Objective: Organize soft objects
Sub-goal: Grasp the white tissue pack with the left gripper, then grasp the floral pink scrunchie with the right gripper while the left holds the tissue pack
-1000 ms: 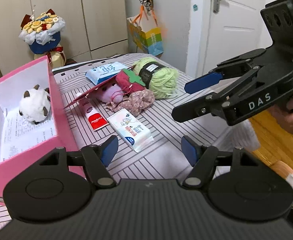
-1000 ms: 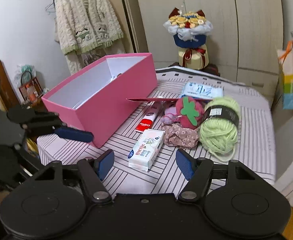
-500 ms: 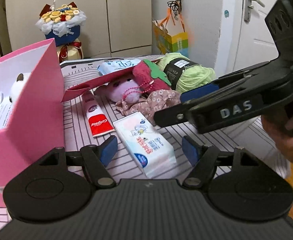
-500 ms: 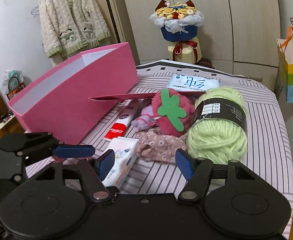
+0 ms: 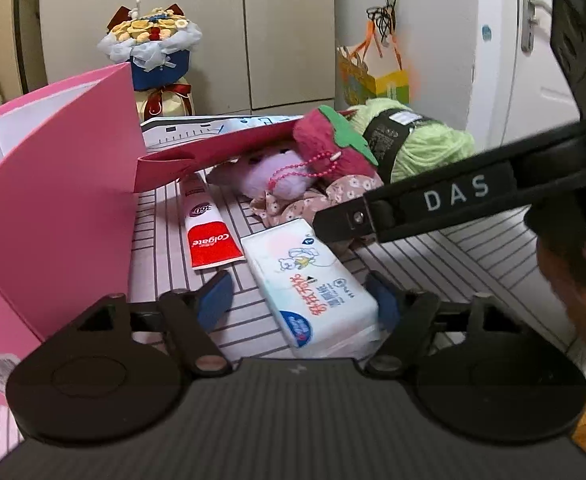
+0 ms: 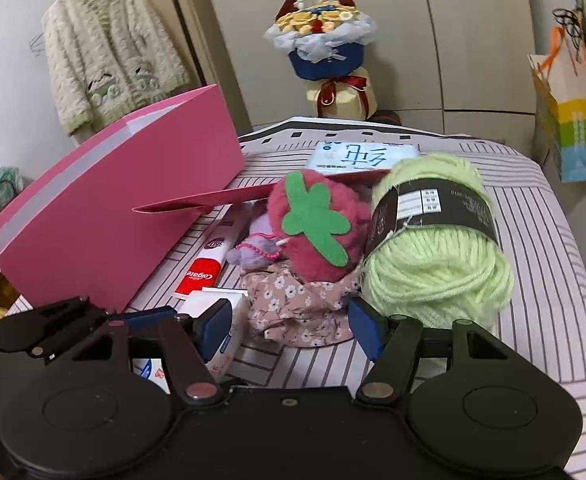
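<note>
Your left gripper (image 5: 299, 302) is spread wide, the tissue pack (image 5: 311, 286) lying on the striped tablecloth (image 5: 473, 248) between its fingers. Your right gripper (image 6: 289, 322) is also spread, the floral fabric (image 6: 299, 306) just ahead between its fingertips, beside the green yarn ball (image 6: 439, 256).

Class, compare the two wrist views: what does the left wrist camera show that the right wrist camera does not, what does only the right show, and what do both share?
Only the left wrist view shows the white door and the tissue pack's whole printed top, lying between the open left gripper's fingers. Only the right wrist view shows the hanging cardigan and the open right gripper over the floral cloth. Both show the pink box, toothpaste, strawberry plush and green yarn.
</note>
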Available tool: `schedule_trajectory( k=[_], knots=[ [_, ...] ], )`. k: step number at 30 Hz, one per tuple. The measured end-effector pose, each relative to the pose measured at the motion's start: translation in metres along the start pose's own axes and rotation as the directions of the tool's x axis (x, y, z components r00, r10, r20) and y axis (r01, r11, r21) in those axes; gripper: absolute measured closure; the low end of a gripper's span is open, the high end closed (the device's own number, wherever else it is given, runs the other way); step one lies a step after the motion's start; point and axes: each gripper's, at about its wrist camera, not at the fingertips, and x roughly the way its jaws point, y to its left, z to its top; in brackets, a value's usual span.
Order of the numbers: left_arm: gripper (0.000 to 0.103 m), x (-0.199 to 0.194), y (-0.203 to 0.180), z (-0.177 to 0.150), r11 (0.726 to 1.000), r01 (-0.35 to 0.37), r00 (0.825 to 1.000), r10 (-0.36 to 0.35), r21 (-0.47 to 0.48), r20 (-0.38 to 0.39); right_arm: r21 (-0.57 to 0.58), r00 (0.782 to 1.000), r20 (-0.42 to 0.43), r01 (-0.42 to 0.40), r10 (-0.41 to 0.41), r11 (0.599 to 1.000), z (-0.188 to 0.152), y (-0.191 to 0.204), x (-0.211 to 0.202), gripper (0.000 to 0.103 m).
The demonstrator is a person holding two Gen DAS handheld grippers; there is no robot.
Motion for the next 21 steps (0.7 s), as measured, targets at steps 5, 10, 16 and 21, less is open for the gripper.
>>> schedule_trajectory(
  k=[5,10,16,21],
  knots=[
    [0.054,-0.002,-0.001,-0.003,1.000,-0.010,1.000,0.009,0.011,0.024,0.020,1.000,0.010,0.005,-0.006,1.000,-0.006,-0.004,0.003,0.034],
    [0.061,-0.007,0.001,-0.006,1.000,-0.026,0.999,0.025,0.000,0.037,0.012,1.000,0.000,0.018,-0.018,1.000,-0.004,-0.003,0.005,0.033],
    [0.063,-0.017,0.012,-0.009,0.999,-0.048,0.999,0.049,-0.024,0.018,-0.040,0.997,-0.016,0.074,-0.075,0.996,0.000,0.007,0.012,0.020],
    [0.061,-0.016,0.011,-0.009,0.998,-0.051,0.999,0.051,-0.033,0.009,-0.067,0.992,0.004,0.127,-0.127,0.990,-0.003,0.014,0.018,0.017]
  ],
)
